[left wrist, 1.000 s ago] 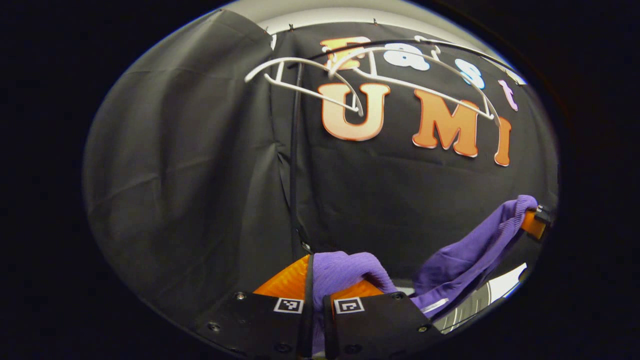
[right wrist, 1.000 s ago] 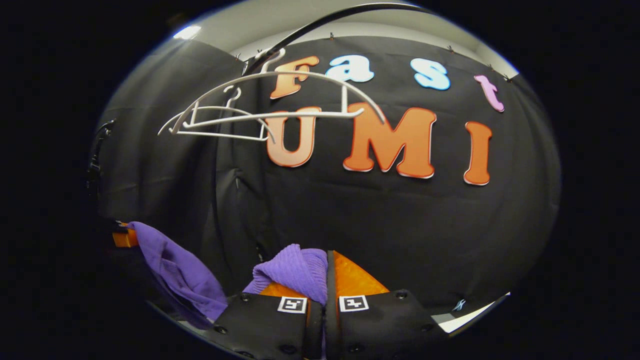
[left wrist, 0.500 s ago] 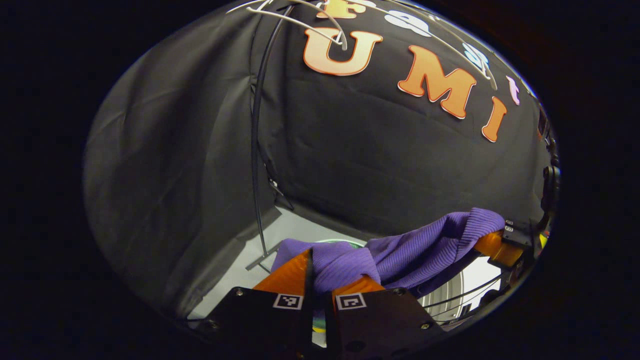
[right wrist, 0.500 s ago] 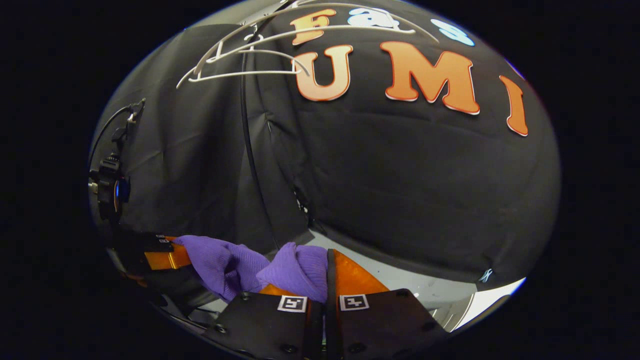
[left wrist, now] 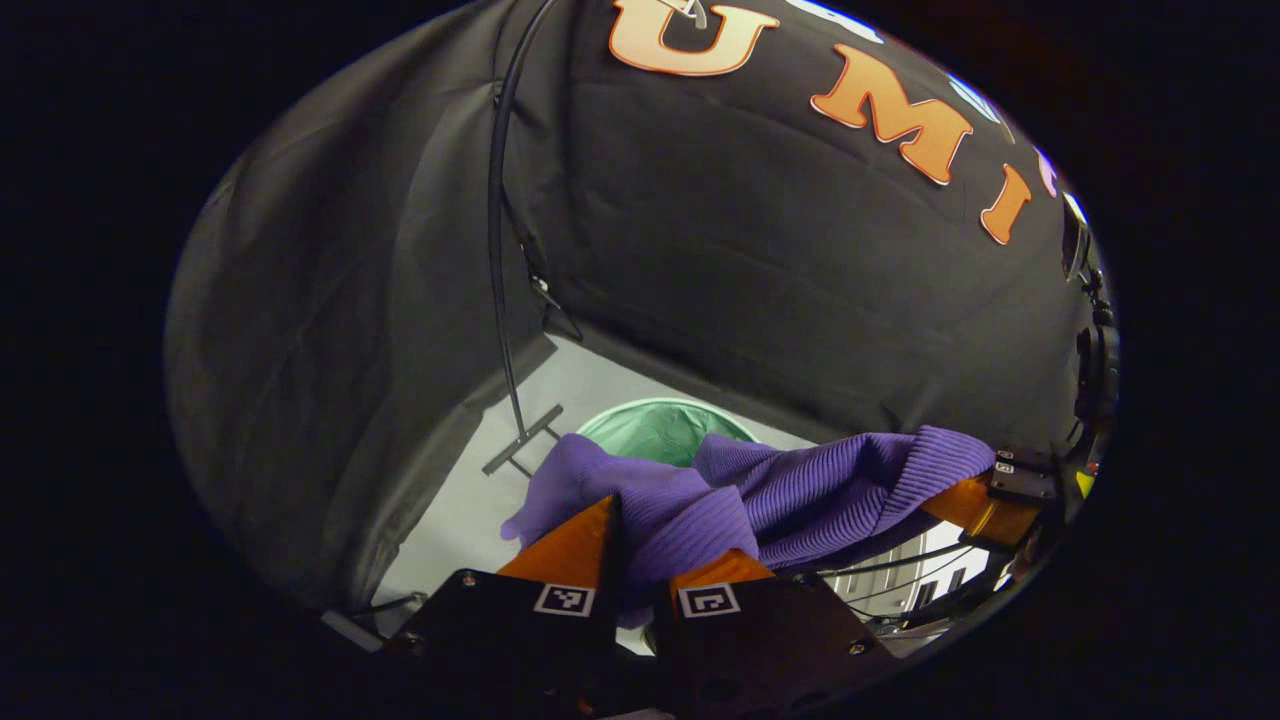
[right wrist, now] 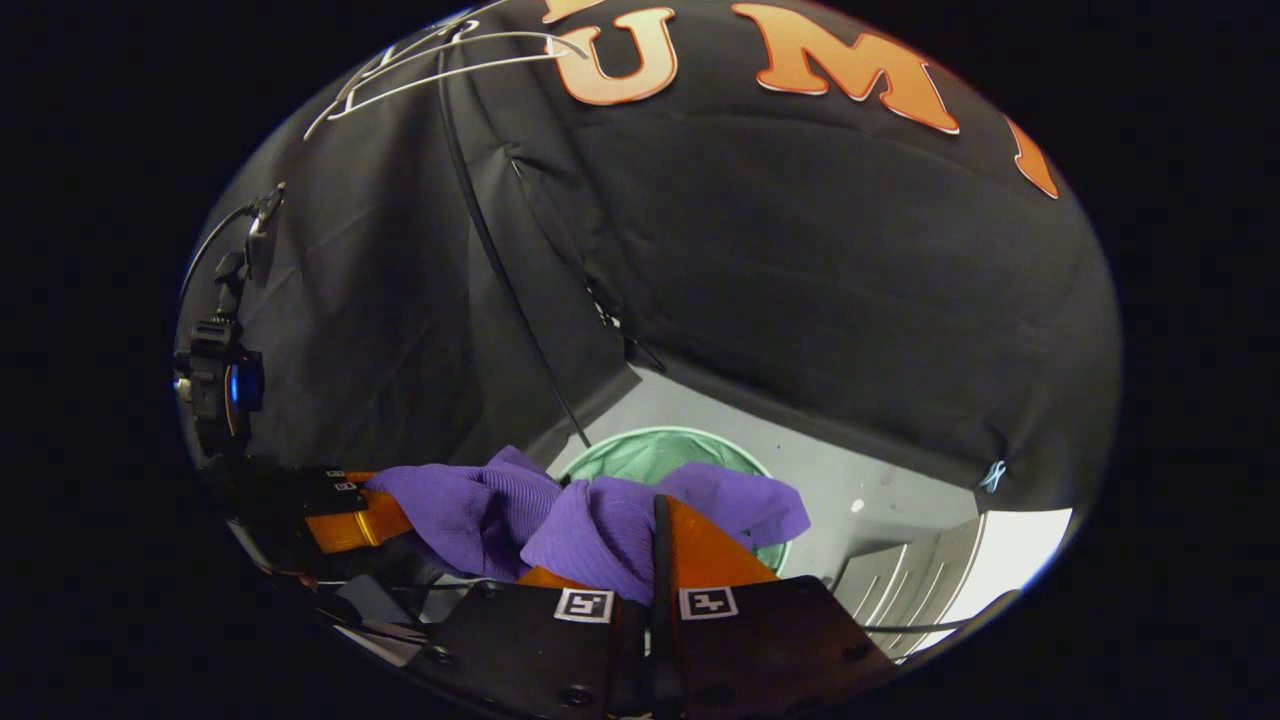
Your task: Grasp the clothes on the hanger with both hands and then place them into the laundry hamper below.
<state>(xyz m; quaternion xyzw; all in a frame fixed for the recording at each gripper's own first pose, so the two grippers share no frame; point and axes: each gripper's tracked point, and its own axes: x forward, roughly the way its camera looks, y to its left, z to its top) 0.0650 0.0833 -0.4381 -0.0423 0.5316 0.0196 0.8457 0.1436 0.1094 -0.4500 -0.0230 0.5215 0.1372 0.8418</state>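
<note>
With the purple sweater [left wrist: 800, 490] already off the hanger [right wrist: 440, 60], this looks like the carry-to-hamper step. Left gripper [left wrist: 640, 540] is clamped on one bunch of knit, right gripper [right wrist: 640, 545] is pinched on another, and the cloth hangs between them just above the green laundry hamper [right wrist: 650, 450] on the floor. Next move probably: lower both over the rim, then let go.

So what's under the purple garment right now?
The green laundry hamper sits on the floor below the purple garment; the garment covers its near rim, and its bottom is hidden.
</note>
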